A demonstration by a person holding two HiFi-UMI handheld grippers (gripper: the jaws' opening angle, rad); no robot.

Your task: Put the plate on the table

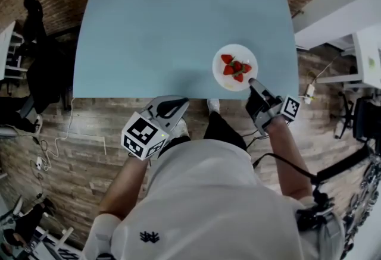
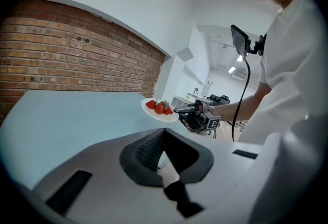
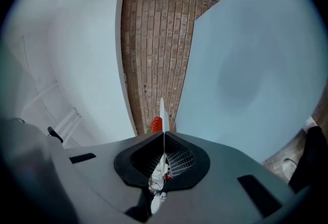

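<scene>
Left hand-held gripper (image 1: 177,103) nearest, short of the desk's edge, jaws together with nothing between them, right hand-held gripper (image 1: 255,83) pinched tight on the near rim of the white plate (image 1: 223,79), strawberries (image 1: 236,67) on it, plate over the pale blue desk (image 1: 166,27) by its near right corner

My right gripper (image 1: 255,85) reaches forward, arm extended, jaws pinched on the plate (image 1: 236,50) rim; my left gripper (image 1: 174,105) hangs close in, jaws together, empty
</scene>
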